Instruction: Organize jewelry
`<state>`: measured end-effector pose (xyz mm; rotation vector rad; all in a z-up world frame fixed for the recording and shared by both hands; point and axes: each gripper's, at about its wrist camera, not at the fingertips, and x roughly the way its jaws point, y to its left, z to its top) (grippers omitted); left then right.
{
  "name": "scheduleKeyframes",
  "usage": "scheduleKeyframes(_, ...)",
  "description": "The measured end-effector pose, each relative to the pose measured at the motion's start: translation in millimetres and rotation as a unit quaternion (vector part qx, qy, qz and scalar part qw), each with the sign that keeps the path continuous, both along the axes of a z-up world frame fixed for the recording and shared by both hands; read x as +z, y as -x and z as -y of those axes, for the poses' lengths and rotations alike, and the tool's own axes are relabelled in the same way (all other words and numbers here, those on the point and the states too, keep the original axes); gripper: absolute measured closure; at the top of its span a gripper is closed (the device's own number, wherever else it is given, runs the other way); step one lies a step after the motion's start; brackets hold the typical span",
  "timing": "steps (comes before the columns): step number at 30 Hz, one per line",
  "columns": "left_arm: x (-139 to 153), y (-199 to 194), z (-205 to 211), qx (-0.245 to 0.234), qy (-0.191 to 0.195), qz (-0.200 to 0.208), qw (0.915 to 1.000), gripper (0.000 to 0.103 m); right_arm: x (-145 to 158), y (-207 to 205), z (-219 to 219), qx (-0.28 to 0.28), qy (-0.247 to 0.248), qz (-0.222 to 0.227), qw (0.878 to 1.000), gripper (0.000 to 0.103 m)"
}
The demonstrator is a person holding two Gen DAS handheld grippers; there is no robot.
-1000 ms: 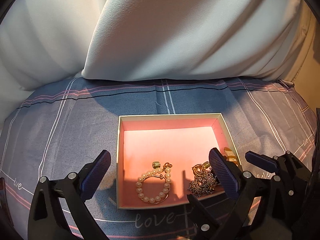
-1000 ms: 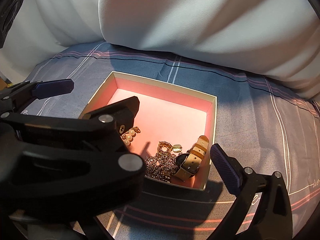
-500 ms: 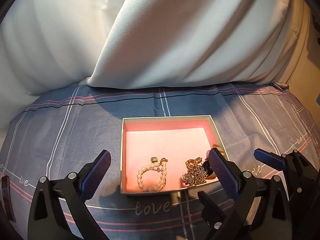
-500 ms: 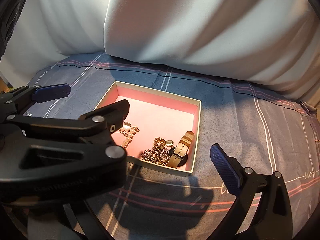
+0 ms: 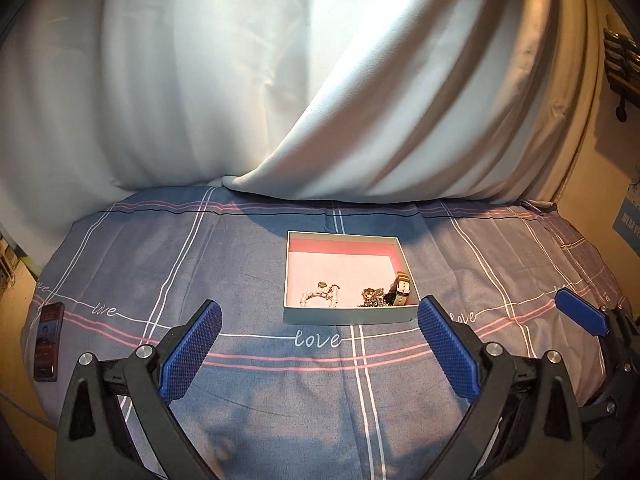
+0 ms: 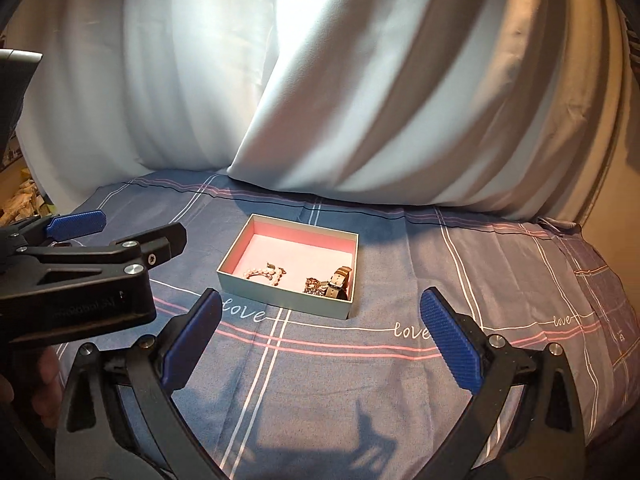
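- The left gripper [image 5: 318, 344] hangs over the bed sheet [image 5: 240, 400] with its two blue pads spread wide apart. It holds nothing.
- The right gripper [image 6: 320, 342] is the same: pads wide apart, nothing between them.
- Both sit on the near side of the box [image 5: 348, 317], apart from it. I think the job is done or nearly done, because no jewelry lies loose on the sheet.
- The box is a flat, open rectangle with pale outer walls and a pink inside. It sits in the middle of the sheet, so either gripper can get to it.
- All the jewelry lies by the near wall of the box.
- The pearl bracelet [image 5: 320, 294] is a ring of small round beads. It lies on the left.
- The chain pile [image 5: 372, 297] is a shiny, tangled heap in the middle.
- The watch [image 5: 402, 288] has a tan strap and rests against the right wall, touching the chains.
- The sheet is soft blue cloth with white and pink lines and the word "love".
- A big white pillow [image 5: 400, 100] leans behind the box.
- A dark phone [image 5: 48, 340] lies at the left edge of the sheet.
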<state>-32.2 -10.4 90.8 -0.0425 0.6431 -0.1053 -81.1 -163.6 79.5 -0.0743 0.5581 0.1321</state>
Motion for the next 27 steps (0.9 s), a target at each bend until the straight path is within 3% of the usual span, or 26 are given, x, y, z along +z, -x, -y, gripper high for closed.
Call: scheduleKeyframes(27, -0.3, 9.0, -0.1, 0.001, 0.004, -0.007, 1.0, 0.006, -3.3, 3.0, -3.4, 0.005, 0.003, -0.006, 1.0, 0.005)
